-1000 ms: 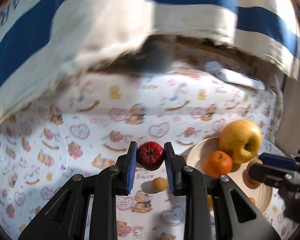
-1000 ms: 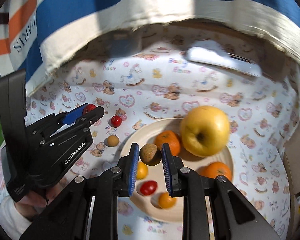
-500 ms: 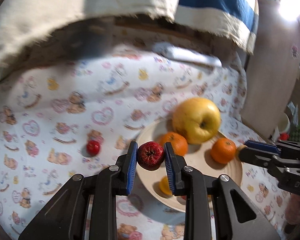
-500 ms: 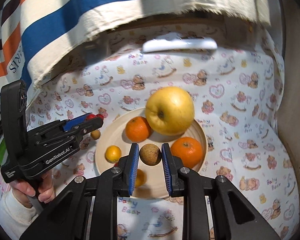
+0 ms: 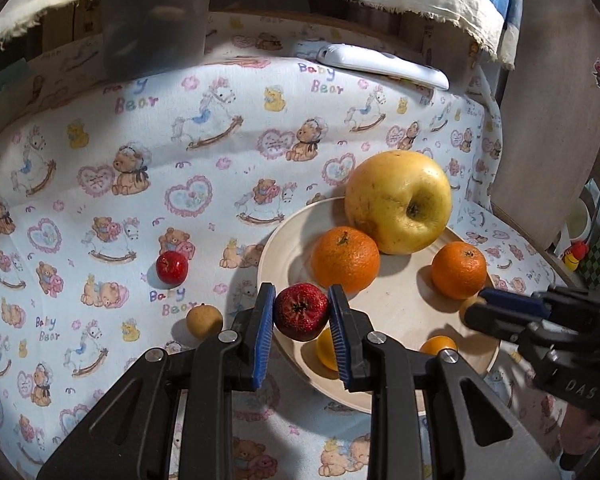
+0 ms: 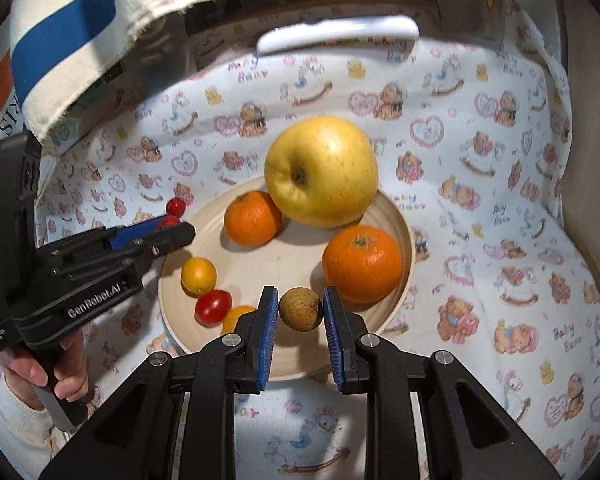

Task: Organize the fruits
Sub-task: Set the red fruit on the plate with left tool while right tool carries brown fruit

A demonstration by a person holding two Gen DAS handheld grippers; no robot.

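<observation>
My left gripper (image 5: 301, 312) is shut on a small dark red fruit (image 5: 301, 312) held over the near left rim of the pale plate (image 5: 404, 312). My right gripper (image 6: 300, 310) is shut on a small round brown fruit (image 6: 300, 309) above the plate's (image 6: 284, 264) near side. In the plate lie a big yellow apple (image 6: 321, 172), two oranges (image 6: 362, 264) (image 6: 253, 218), a small red tomato (image 6: 213, 307) and small yellow-orange fruits (image 6: 198, 275). On the cloth left of the plate rest a small red fruit (image 5: 172, 267) and a small brown fruit (image 5: 204, 321).
A printed baby-bear cloth (image 5: 140, 168) covers the table. A white remote (image 5: 382, 66) lies at the far edge under a hanging striped fabric (image 6: 72, 32). A person's hand (image 6: 60, 380) holds the left gripper. A brown board (image 5: 552, 112) stands at the right.
Both grippers have come down and closer over the plate with their fruits still held. The left view has swung right, so the plate now sits under it.
</observation>
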